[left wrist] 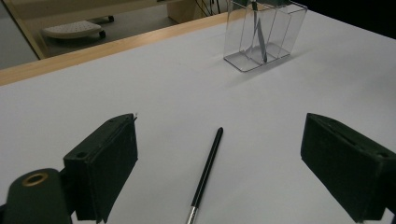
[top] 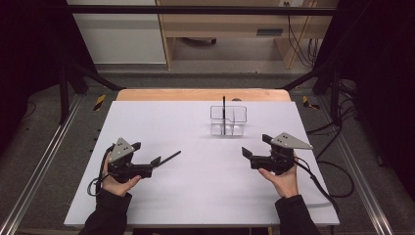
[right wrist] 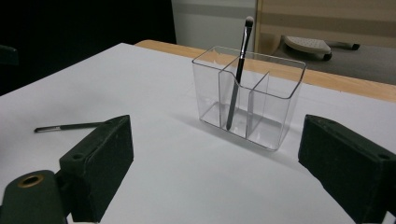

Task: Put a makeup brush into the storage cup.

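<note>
Left tongs (left wrist: 219, 163) wide over loose brush (left wrist: 207, 170), bristles cut off; right tongs (right wrist: 215, 163) wide, empty.

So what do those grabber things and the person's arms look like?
Both grippers are black. The left gripper and right gripper each carry a grey three-cornered plate on top and trail a black cable. Their fingers are chunky black blocks. The person wears dark long sleeves.
</note>
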`<state>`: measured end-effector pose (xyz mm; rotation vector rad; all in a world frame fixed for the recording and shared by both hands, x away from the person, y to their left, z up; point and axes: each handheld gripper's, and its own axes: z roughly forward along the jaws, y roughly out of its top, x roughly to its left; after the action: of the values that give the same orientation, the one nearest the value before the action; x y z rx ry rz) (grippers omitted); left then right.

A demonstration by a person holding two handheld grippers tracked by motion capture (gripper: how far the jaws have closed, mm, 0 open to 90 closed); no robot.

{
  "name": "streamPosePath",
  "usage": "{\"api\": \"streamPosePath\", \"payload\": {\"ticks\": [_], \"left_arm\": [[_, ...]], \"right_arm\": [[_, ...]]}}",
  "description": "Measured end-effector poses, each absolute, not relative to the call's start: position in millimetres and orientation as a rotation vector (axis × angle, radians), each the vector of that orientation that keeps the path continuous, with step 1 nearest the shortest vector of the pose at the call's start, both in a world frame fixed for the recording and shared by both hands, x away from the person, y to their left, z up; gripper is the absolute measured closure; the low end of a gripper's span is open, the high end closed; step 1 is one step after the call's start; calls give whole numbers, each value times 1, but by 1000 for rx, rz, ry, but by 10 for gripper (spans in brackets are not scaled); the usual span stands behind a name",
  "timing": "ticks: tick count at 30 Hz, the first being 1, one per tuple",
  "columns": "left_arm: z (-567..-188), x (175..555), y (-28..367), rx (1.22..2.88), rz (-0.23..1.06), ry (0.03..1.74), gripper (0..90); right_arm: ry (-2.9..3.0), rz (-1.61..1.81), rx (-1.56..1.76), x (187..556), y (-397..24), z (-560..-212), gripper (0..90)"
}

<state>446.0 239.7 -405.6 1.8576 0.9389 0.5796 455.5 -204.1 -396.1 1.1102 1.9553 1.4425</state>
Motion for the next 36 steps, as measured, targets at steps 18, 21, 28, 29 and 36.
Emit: {"api": "streamPosePath", "payload": {"ticks": [18,21,28,29,36], "left_arm": [[-406,447,241,1858,581,943,100],[-406,447,241,1854,582,941,101],[-404,448,241,1862,578,935,109],[-403,448,241,1861,577,933,110],[-397,451,239,1882,573,923,112]], "right_arm": [[1946,1447,1127,440,-221,-405,101],[1952,1439,1129,439,-221,-407,101],[1954,1440,1129,438,-223,-406,102],[1948,1442,1131,438,-223,-406,102],[1951,1445,1136,437,-224,-404,106]]}}
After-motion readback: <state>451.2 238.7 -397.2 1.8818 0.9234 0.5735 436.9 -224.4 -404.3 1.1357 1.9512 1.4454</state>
